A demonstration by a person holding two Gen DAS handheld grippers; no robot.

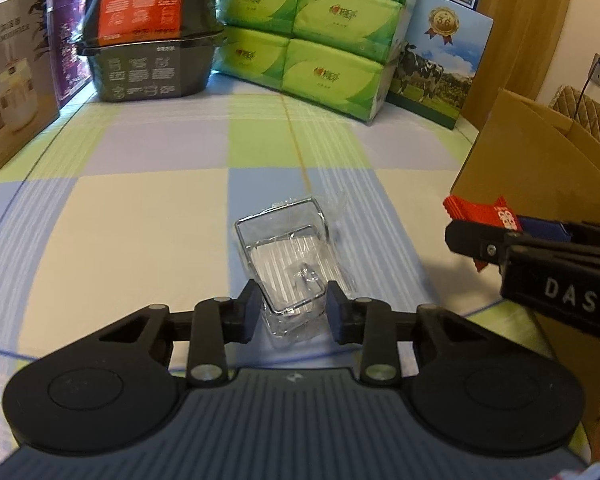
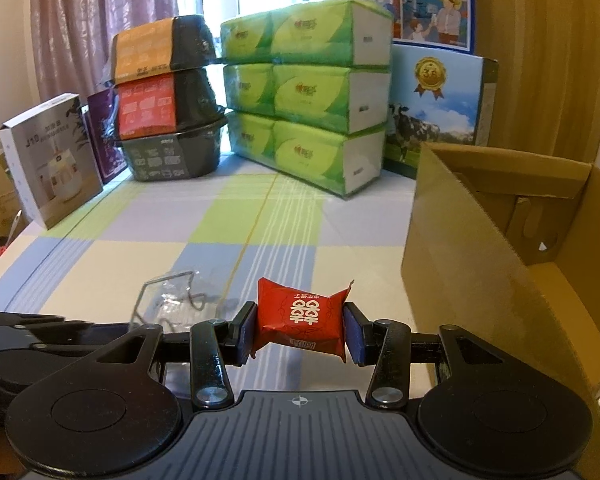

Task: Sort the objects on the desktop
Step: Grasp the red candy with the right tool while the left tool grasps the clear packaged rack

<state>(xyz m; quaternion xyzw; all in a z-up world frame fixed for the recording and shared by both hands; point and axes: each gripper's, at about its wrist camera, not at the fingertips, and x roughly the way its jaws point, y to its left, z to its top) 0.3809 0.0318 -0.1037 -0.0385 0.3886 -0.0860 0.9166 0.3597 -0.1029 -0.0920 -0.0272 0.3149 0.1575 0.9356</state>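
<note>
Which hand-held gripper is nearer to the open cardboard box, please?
The right. The right hand-held gripper, shut on the red candy, sits just beside the cardboard box; the left hand-held gripper straddles the clear plastic container, farther away.

- The clear box (image 1: 288, 256) looked like glossy transparent plastic.
- The red candy wrapper (image 2: 302, 318) was shiny foil-like film.
- The cardboard box (image 2: 500, 236) on the right was matt brown.
- The checked tablecloth (image 1: 140, 208) looked smooth, faintly sheened.

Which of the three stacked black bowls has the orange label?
The top bowl. Its sleeve is orange; the middle bowl wears a red one, and the bottom bowl shows only grey print on black.
</note>
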